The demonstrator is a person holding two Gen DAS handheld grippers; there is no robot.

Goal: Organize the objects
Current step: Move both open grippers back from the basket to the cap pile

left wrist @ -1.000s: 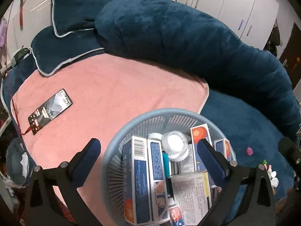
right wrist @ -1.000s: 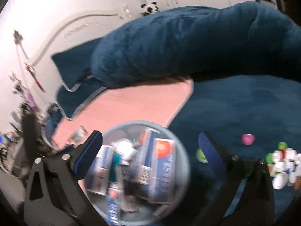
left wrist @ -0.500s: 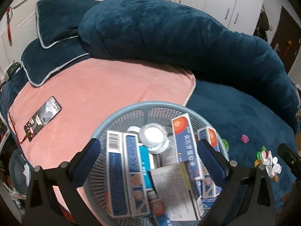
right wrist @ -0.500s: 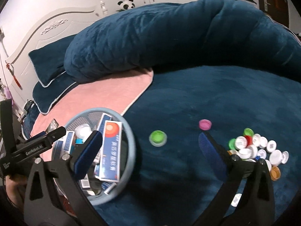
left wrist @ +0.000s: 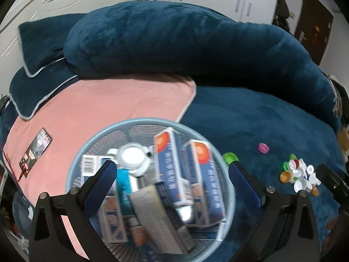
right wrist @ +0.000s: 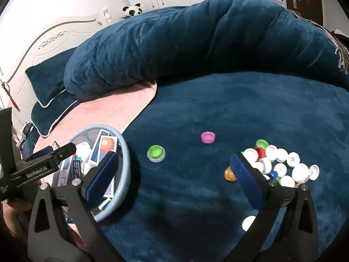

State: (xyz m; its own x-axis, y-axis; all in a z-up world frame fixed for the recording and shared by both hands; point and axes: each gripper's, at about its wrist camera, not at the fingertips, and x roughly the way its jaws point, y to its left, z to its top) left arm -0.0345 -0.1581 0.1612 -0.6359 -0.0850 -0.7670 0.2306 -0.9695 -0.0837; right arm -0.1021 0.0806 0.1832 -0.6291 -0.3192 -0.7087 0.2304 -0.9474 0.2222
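a round blue basket (right wrist: 125, 152) on the bed already holds medicine boxes (left wrist: 172, 163). right of the basket, loose bottle caps (right wrist: 281, 166) remain unsorted. both grippers, left (left wrist: 172, 174) and right (right wrist: 174, 170), hover wide open, holding nothing.

Left gripper (left wrist: 171, 175): jaws spread wide, blue-padded fingers (left wrist: 102, 179) apart, nothing clamped between them. Right gripper (right wrist: 173, 170): jaws likewise wide, empty, angled downward. Left gripper's black body (right wrist: 41, 163) seen at the right camera's left edge.
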